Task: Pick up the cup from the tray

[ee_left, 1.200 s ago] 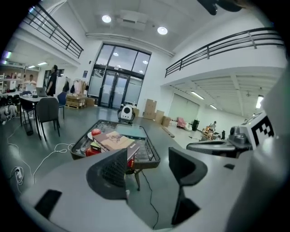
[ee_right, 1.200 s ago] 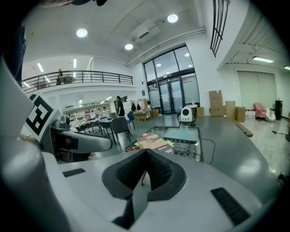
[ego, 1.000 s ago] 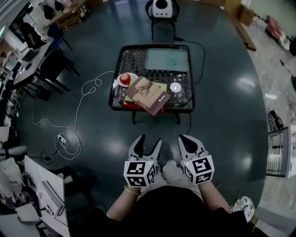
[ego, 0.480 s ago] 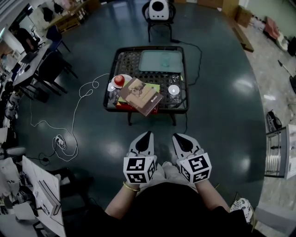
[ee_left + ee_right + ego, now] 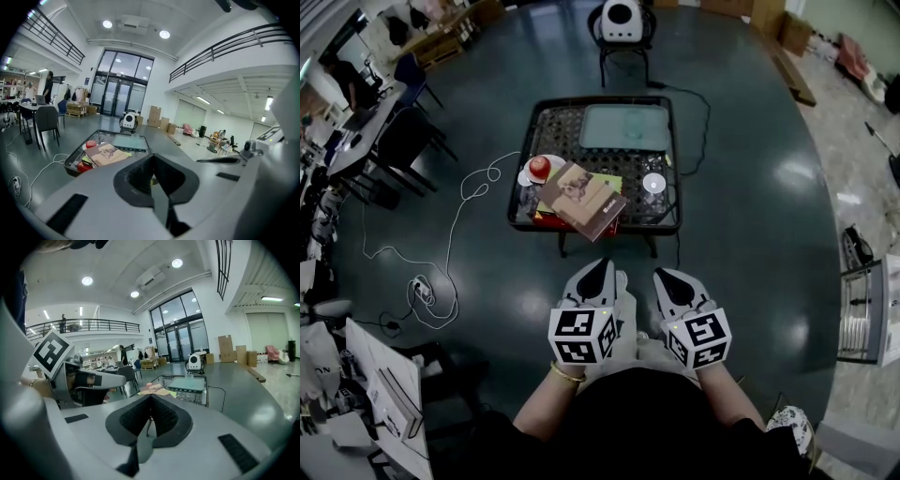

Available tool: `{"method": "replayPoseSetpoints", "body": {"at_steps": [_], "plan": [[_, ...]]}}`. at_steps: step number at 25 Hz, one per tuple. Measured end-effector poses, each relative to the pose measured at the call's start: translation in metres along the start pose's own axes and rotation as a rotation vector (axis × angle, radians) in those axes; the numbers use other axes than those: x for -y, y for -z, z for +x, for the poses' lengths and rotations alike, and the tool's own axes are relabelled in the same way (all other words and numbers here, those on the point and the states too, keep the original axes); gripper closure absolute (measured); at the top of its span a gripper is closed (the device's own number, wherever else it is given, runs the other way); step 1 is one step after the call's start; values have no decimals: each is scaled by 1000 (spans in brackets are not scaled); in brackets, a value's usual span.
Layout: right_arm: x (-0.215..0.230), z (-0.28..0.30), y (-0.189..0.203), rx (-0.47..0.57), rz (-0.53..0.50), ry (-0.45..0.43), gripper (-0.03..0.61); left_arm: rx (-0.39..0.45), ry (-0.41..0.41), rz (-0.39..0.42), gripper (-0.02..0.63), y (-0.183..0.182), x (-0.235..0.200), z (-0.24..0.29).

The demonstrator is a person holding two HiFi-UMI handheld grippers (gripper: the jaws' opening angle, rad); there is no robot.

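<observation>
A pale green tray (image 5: 625, 127) lies on the far half of a low black mesh table (image 5: 525, 141). On it stands a small clear cup (image 5: 637, 119), faint in the head view; it also shows as the cup (image 5: 134, 135) and the cup (image 5: 189, 376) in the gripper views. My left gripper (image 5: 598, 274) and right gripper (image 5: 666, 277) hover side by side over the floor, well short of the table. Both are shut with nothing between the jaws, as the left gripper (image 5: 152, 159) and right gripper (image 5: 150, 401) views confirm.
The near half of the table holds a red apple on a plate (image 5: 539, 167), a brown book (image 5: 586, 199) over other items and a white round object (image 5: 653, 183). A white cable (image 5: 455, 234) trails on the floor at left. Desks and chairs (image 5: 403, 131) stand further left.
The left gripper's jaws have gone from wide open to shut. Both grippers have edged a little forward toward the table.
</observation>
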State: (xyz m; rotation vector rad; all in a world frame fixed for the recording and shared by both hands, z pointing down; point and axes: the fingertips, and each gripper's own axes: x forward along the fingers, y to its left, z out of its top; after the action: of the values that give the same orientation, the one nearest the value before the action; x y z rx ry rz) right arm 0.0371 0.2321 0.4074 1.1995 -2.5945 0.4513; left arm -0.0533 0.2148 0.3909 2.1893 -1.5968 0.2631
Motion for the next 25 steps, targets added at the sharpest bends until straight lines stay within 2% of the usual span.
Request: {"method": "replayPoseSetpoints", "body": {"at_steps": [11,25], "plan": [[46,64,-20,-15,4,30,571,-27,12,-11,604,-22,-37,67],[139,205,-67,-57,-2,57,571,-79,27,-21,604,-73,-102,198]]}}
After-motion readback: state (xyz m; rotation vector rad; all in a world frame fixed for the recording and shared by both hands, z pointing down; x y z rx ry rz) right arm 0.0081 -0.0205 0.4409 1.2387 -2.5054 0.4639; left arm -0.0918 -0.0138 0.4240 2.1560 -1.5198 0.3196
